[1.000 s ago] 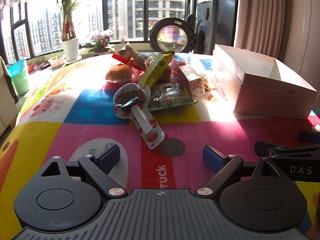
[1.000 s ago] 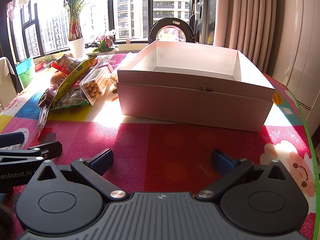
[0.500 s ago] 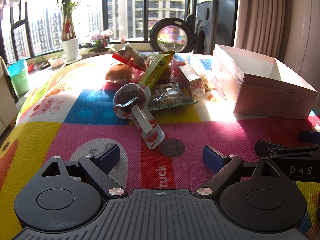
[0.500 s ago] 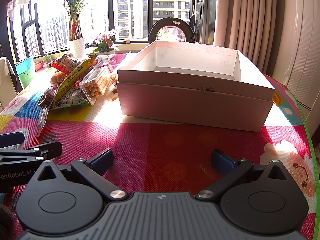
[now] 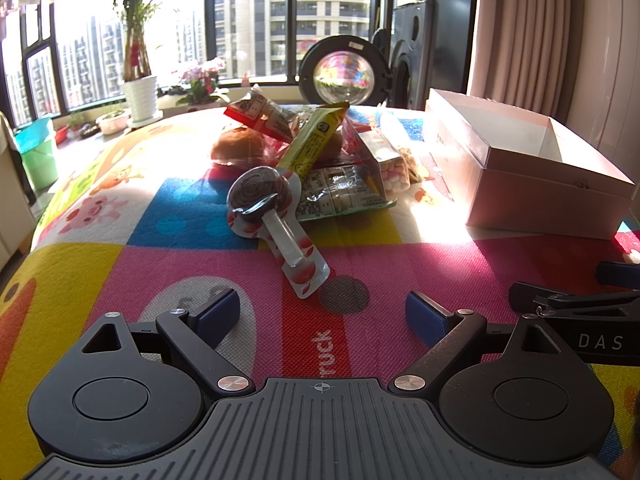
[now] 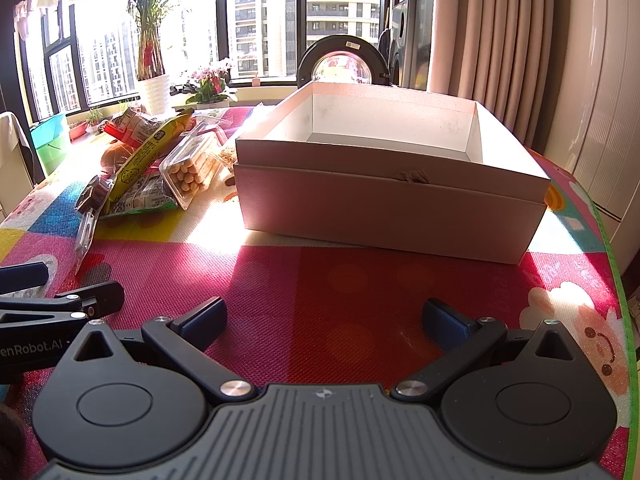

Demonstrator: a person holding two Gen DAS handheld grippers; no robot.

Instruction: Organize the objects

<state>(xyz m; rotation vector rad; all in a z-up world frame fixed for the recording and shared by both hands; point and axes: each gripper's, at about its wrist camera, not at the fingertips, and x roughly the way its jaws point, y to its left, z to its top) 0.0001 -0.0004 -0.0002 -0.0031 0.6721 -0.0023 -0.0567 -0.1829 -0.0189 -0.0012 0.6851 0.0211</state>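
From the left wrist, the left tool (image 5: 322, 314) rests low over the surface (image 5: 400, 256), spread wide and holding nothing. The wrapped lollipop (image 5: 272, 216) lies just ahead, stick slanting toward it, at the near edge of the snack pile (image 5: 320, 152).

From the right wrist, the right tool (image 6: 324, 316) gapes empty too, facing the open box (image 6: 392, 200) straight ahead; the snacks lie well left, so the left looks nearer.

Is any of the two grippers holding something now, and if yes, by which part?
Nothing is held. The left gripper and the right gripper both stand open over the colourful play mat, their blue pads touching no object.
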